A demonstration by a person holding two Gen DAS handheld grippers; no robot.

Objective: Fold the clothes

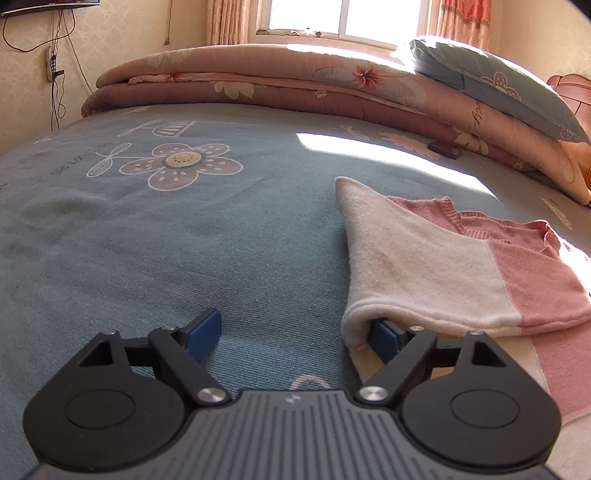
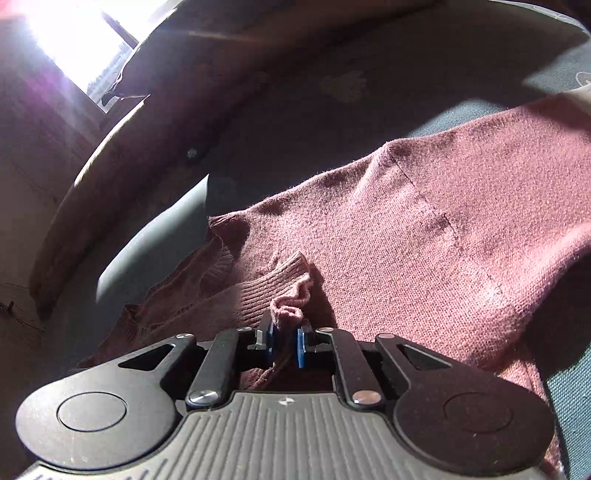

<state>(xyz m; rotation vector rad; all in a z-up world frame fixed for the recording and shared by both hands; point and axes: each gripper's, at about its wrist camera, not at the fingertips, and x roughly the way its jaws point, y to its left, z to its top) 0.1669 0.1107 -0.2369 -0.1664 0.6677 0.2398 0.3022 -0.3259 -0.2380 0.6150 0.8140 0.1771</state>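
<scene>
A pink and cream knit sweater (image 1: 443,266) lies on the right side of the bed, a cream part folded over the pink body. My left gripper (image 1: 295,332) stands wide open at its near left corner. The right finger (image 1: 384,338) is tucked under the cream hem, and the left finger (image 1: 205,332) rests over bare sheet. In the right wrist view the pink sweater (image 2: 424,229) fills the middle. My right gripper (image 2: 284,339) is shut on a bunched ribbed edge (image 2: 288,299) of the sweater, which pokes up between the blue pads.
The blue sheet (image 1: 184,229) with flower prints covers the bed to the left. A folded floral quilt (image 1: 258,85) and a blue pillow (image 1: 498,85) lie along the far side under the window (image 1: 343,18). A small dark object (image 1: 445,150) sits by the quilt.
</scene>
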